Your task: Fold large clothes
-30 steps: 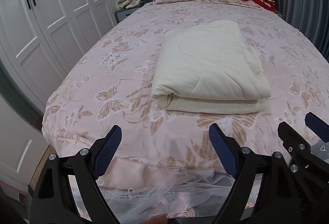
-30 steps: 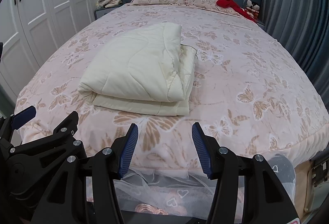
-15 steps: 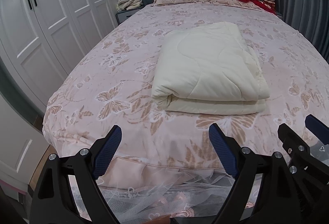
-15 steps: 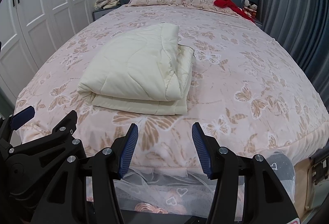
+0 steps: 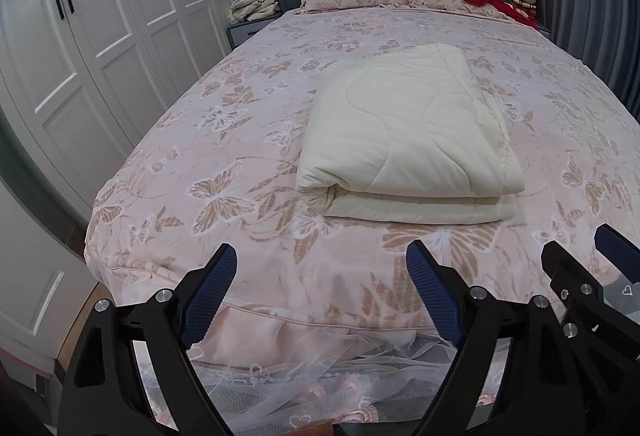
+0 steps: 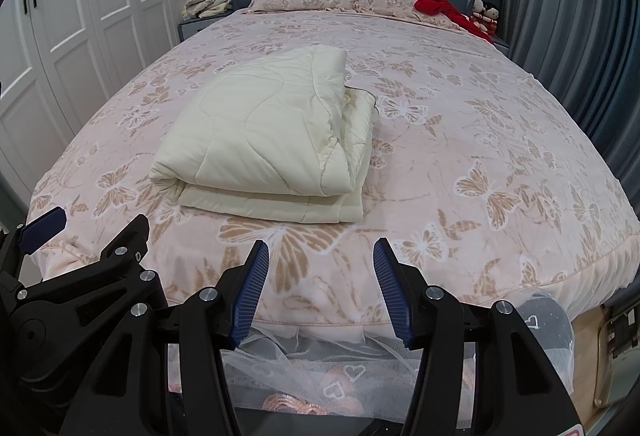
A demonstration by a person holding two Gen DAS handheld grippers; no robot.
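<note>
Two grippers hang over the foot of the bed point(image 5: 240, 139), both empty. At the left, the left gripper point(image 5: 322, 268) stands wide; to its right, the right gripper point(image 6: 320, 264) is only partly spread. Well beyond both, the cream quilt point(image 5: 404, 131) lies mid-bed as a thick folded stack, so the folding looks finished, or nearly. Against the earlier frames nothing has changed: quilt and grippers sit as they did.

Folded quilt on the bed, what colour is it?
Plain cream quilt, stitched in wavy lines; clearest in the right wrist view.
</note>
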